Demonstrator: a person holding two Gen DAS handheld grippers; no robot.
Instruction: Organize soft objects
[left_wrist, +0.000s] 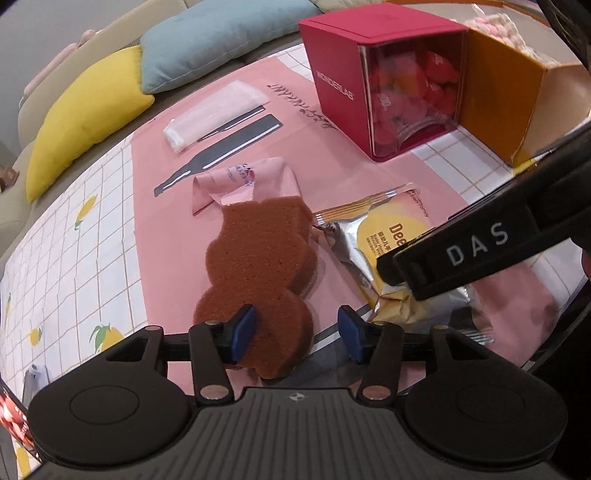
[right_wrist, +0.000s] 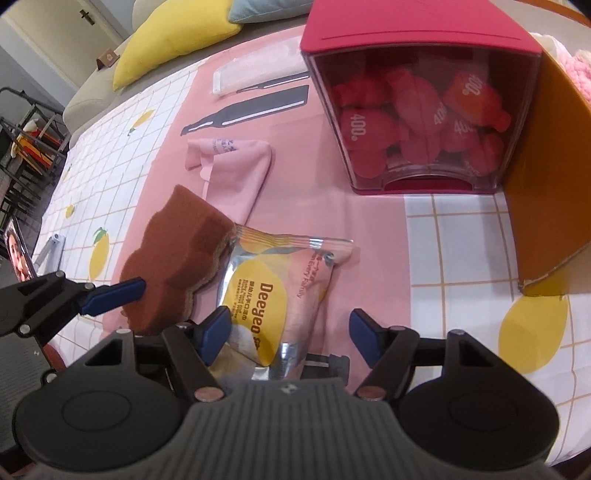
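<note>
A brown wavy-edged sponge (left_wrist: 258, 266) lies tilted on the pink mat, its near end between the fingers of my left gripper (left_wrist: 297, 332), which is open around it. The sponge also shows in the right wrist view (right_wrist: 173, 258), with one left fingertip (right_wrist: 122, 293) against its edge. A silver and yellow Deeyeo pouch (right_wrist: 273, 295) lies flat beside the sponge. My right gripper (right_wrist: 291, 332) is open and straddles the pouch's near end. A folded pink cloth (right_wrist: 236, 173) lies behind the sponge. The right gripper's body (left_wrist: 480, 240) reaches over the pouch (left_wrist: 373, 243).
A red box with a clear front (right_wrist: 417, 110), full of red sachets, stands at the back. An orange open carton (right_wrist: 543, 177) stands to its right. A clear packet (left_wrist: 214, 110) lies on the mat. Yellow (left_wrist: 85, 114) and blue cushions (left_wrist: 221, 40) line the sofa behind.
</note>
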